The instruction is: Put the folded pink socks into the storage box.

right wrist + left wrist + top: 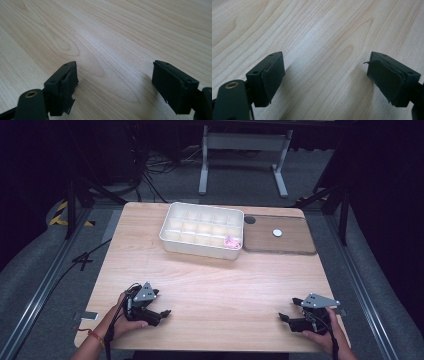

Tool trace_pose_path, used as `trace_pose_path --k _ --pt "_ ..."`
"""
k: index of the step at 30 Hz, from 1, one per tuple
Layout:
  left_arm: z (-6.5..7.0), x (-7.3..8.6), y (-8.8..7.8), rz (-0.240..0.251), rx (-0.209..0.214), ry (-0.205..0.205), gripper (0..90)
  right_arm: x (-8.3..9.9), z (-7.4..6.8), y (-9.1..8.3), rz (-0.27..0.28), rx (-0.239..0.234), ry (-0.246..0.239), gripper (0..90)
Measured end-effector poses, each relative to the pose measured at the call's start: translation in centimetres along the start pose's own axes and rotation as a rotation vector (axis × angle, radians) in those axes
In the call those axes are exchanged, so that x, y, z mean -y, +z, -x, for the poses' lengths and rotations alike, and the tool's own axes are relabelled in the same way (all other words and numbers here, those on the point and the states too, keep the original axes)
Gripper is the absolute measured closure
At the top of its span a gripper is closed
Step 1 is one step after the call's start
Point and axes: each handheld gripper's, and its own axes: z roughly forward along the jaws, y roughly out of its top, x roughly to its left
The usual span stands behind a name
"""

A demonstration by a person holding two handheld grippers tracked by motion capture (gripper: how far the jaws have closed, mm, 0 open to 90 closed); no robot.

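Tabletop (210, 285) of pale wood carries everything here, and most of its near half lies bare. At its far right corner a darker brown inset panel (280, 236) holds a small white disc (277, 232) and, near its left end, a dark round spot (249, 219). Beside that panel, toward the far middle, stands a white compartment tray (172, 222) divided into a grid of small cells. One cell at the tray's near right corner holds a small pink item (231, 240); what it is cannot be made out at this size. The other cells look empty, as far as the high view shows.

Both hands rest at the near edge, well apart from the tray. The left gripper (159, 312) sits at the near left with its jaws spread and nothing between them; in the left gripper view (324, 75) bare wood grain lies between the pads. The right gripper (290, 310) sits at the near right, jaws likewise wide with nothing held, and the right gripper view (115, 82) confirms bare wood between them.

Judging from this, the pink item is already sorted into its cell. No loose piece waits near either gripper, so the work looks finished or paused, unless the white disc is meant to follow.
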Motion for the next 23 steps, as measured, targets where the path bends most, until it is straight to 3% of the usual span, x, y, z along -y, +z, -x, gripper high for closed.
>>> trace_pose_path --k 23 --pt "-0.25 -0.11 0.18 0.005 -0.017 -0.028 14.4 0.00 -0.01 0.00 0.000 0.001 0.001 21.3"
